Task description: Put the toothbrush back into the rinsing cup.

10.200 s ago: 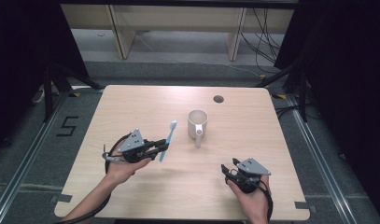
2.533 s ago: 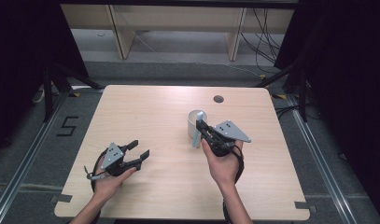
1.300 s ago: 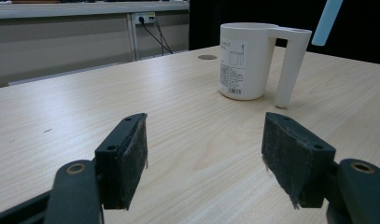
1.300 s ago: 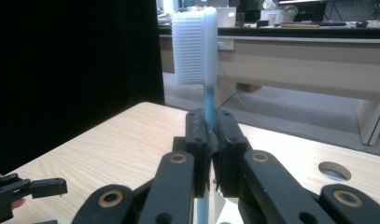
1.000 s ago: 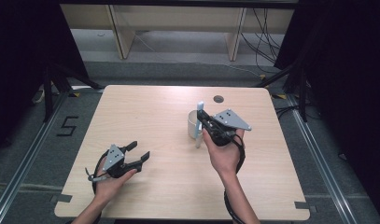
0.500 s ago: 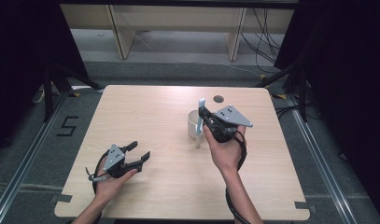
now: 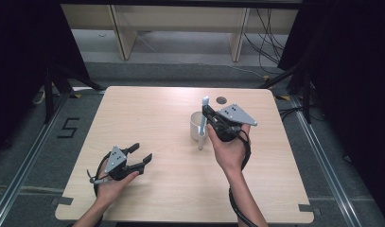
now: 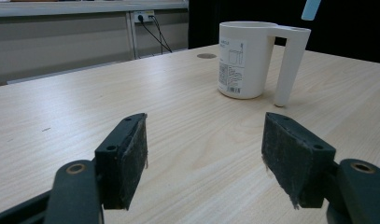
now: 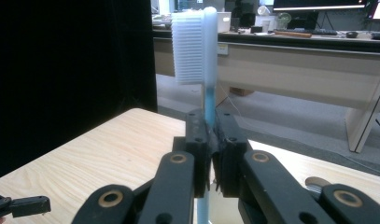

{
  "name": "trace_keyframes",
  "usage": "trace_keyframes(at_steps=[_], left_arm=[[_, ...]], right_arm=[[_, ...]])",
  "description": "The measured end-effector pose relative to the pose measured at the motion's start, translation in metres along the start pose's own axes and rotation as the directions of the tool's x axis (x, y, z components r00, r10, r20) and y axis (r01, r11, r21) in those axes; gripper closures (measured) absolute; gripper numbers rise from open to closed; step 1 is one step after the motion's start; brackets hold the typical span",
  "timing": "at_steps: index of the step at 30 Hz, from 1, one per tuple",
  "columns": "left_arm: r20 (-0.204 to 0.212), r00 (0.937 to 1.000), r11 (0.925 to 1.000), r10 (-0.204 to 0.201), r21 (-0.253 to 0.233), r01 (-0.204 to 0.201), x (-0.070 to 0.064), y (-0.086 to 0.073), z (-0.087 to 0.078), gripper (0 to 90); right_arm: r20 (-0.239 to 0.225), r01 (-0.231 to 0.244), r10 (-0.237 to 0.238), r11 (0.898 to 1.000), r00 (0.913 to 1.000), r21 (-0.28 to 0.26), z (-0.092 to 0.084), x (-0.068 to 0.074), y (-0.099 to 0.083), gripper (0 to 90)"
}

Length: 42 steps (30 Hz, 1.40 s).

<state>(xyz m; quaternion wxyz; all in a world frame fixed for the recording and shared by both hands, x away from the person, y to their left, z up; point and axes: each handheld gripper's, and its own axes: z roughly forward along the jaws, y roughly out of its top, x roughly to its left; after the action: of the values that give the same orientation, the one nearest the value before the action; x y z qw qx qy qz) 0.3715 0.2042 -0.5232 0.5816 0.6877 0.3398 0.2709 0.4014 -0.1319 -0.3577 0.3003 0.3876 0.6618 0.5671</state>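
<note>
A white mug (image 7: pixel 196 126) with a long handle stands right of the table's middle; in the left gripper view the mug (image 8: pixel 243 60) is ahead of the jaws. My right gripper (image 7: pixel 207 115) is shut on the blue handle of a toothbrush (image 7: pixel 205 101), held upright with the bristle head up, just above the mug's rim. In the right gripper view the toothbrush (image 9: pixel 199 46) rises from between the closed jaws of the right gripper (image 9: pixel 207 128). Its pale blue lower end (image 8: pixel 311 8) hangs above the mug's handle. My left gripper (image 7: pixel 140 152) rests open and holds nothing at the near left; the left gripper (image 8: pixel 204 149) has bare pads.
The wooden table (image 7: pixel 147 109) has a small round dark hole (image 7: pixel 222 100) near its far edge, behind the mug. Shelving legs and cables stand on the floor beyond the table. A desk with monitors (image 9: pixel 318 42) is far off.
Ten seconds ago the left gripper held the toothbrush and the right rested near the front edge. Now the right holds it over the mug. Over the last second almost nothing moved.
</note>
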Motion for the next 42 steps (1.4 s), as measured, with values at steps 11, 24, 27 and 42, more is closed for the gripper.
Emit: trace_keyframes(at_steps=[11, 24, 27, 42], left_arm=[[0.005, 1.0000, 1.0000, -0.001, -0.009, 0.001, 0.000, 0.000, 0.001, 30.6], [-0.003, 1.0000, 1.0000, -0.001, 0.005, 0.001, 0.000, 0.000, -0.001, 30.7], [-0.003, 1.0000, 1.0000, 0.000, 0.005, 0.000, 0.000, 0.000, -0.001, 30.8], [-0.004, 1.0000, 1.0000, 0.000, 0.006, 0.000, 0.000, 0.000, -0.001, 30.9]], right_arm=[[0.017, 0.014, -0.014, 1.000, 0.9998, -0.001, -0.001, -0.004, 0.006, 86.0], [0.021, -0.005, 0.004, 1.000, 0.9998, 0.014, 0.004, -0.006, 0.005, 86.0], [0.023, -0.010, 0.010, 1.000, 0.9997, 0.006, 0.006, -0.006, 0.002, 86.0], [0.023, -0.013, 0.012, 0.999, 0.9997, 0.034, 0.010, -0.008, -0.008, 85.9]])
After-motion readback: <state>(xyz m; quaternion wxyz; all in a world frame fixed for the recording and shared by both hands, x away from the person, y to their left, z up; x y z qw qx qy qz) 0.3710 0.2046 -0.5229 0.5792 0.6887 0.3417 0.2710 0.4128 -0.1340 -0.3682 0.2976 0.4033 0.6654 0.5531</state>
